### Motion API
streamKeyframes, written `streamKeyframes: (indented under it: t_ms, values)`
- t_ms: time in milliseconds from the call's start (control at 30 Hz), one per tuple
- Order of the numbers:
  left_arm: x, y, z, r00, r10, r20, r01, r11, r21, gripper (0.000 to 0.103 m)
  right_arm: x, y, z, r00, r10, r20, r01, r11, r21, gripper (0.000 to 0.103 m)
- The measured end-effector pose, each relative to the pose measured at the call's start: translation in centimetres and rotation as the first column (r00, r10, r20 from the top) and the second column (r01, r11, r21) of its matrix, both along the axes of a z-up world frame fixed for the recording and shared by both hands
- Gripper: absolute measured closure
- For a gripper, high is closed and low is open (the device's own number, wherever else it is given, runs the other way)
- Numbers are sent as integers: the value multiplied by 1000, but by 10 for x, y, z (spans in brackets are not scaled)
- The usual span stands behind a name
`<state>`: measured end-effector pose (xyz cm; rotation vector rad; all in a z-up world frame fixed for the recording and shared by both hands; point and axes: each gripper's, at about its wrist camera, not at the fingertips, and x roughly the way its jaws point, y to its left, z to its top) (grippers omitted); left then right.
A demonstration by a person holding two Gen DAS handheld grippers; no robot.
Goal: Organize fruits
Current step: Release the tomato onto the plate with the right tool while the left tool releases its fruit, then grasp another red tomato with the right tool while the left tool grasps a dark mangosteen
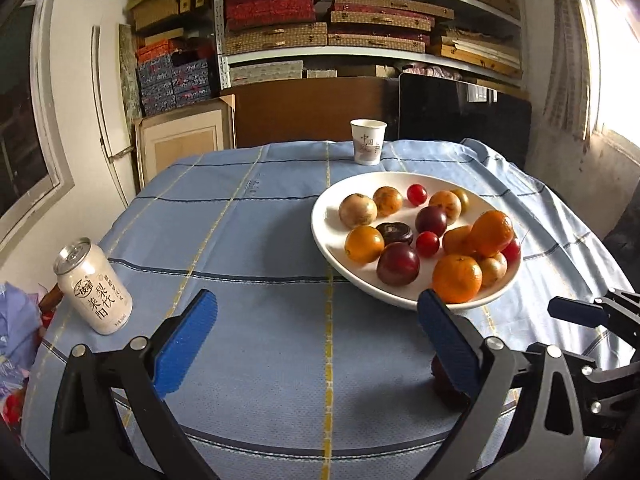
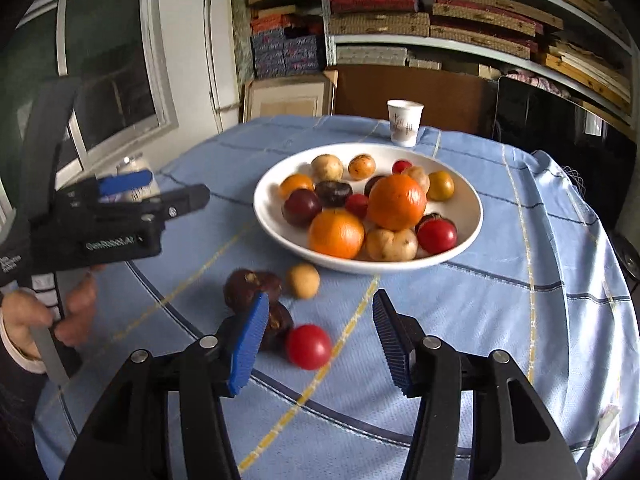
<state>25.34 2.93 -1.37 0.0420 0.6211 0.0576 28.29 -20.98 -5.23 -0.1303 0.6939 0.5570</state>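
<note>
Tablecloth (image 2: 500, 300) — red tomato (image 2: 308, 346) between right gripper (image 2: 320, 336) fingers.

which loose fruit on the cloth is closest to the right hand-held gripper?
The red tomato: it lies just ahead of the open right hand-held gripper, near the gap between its fingers. The tan round fruit sits farther off by the plate; the dark fruits lie left.
</note>
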Motion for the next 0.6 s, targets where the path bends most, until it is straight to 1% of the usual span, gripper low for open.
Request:
streamKeyframes:
  t_ms: [233,333,367,433,600]
  values:
    - [0,-4,-2,1000,-13,-12,13,1000,-1,4,5,4,-11,999,30,-35,-32,998,-62,49]
    - [-1,-4,-2,1000,-14,-13,14,1000,-3,4,4,8,-13,998,50,-29,-52,994,-93,54]
    - [-1,-4,-2,1000,-12,-15,12,1000,-7,4,4,9,-14,998,59,-31,-62,993,-103,54]
    - [0,-2,-3,1000,-7,-18,7,1000,-12,4,4,10,-15,997,71,-36,-75,991,-113,55]
    - [3,3,-5,999,6,-38,-8,999,-40,4,4,11,-18,995,88,-47,-93,987,-128,61]
